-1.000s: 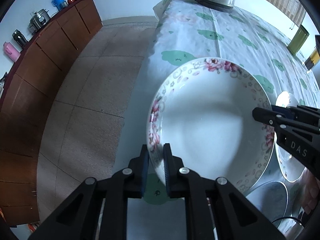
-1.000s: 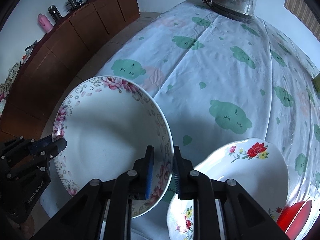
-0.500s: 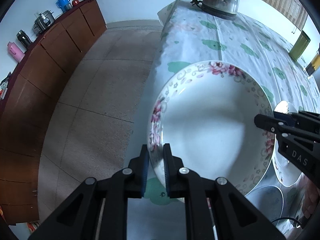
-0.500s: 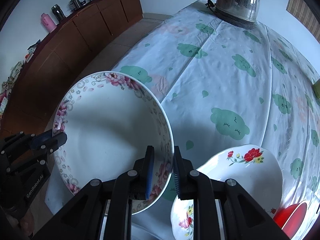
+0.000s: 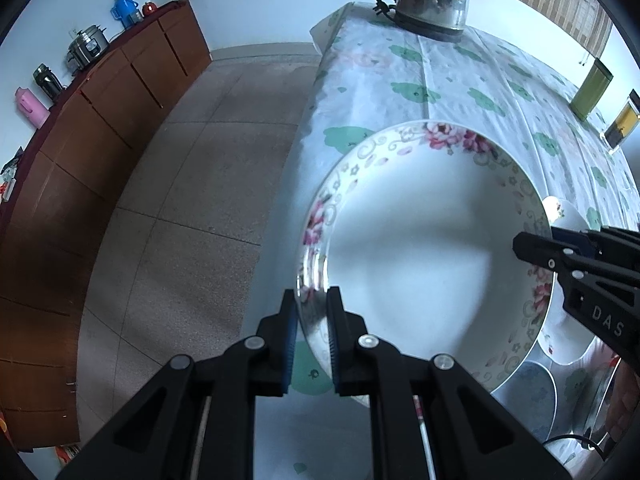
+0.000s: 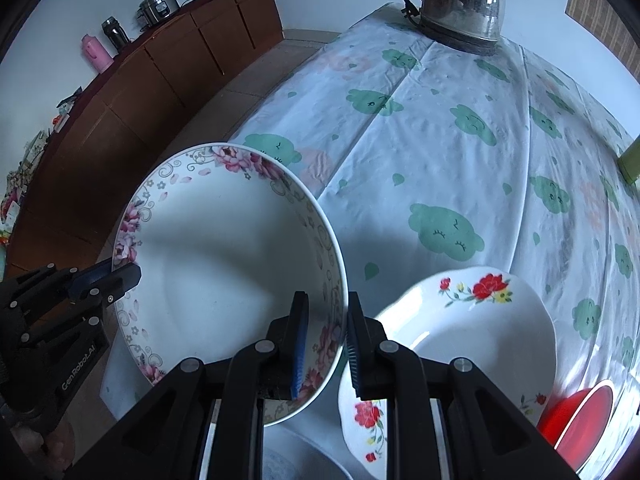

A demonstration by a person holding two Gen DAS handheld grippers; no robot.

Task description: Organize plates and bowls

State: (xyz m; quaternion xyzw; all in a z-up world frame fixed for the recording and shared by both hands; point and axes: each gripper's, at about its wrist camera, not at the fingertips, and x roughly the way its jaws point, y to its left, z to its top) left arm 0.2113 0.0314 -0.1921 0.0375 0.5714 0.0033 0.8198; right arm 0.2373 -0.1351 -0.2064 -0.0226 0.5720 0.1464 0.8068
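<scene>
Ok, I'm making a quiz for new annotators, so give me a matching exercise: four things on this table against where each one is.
Things:
1. pink-flowered bowl
2. steel kettle
3. red-flowered plate
4. red bowl

Places:
a. far end of the table
b. low at the right edge of the right wrist view
c. gripped by its rim on two sides
d. right of the gripped dish

Pairs: 1-c, 2-a, 3-d, 4-b

"das" in white on the black body of the right gripper, behind its fingers. "genrobot.ai" on the left gripper body, behind its fingers.
</scene>
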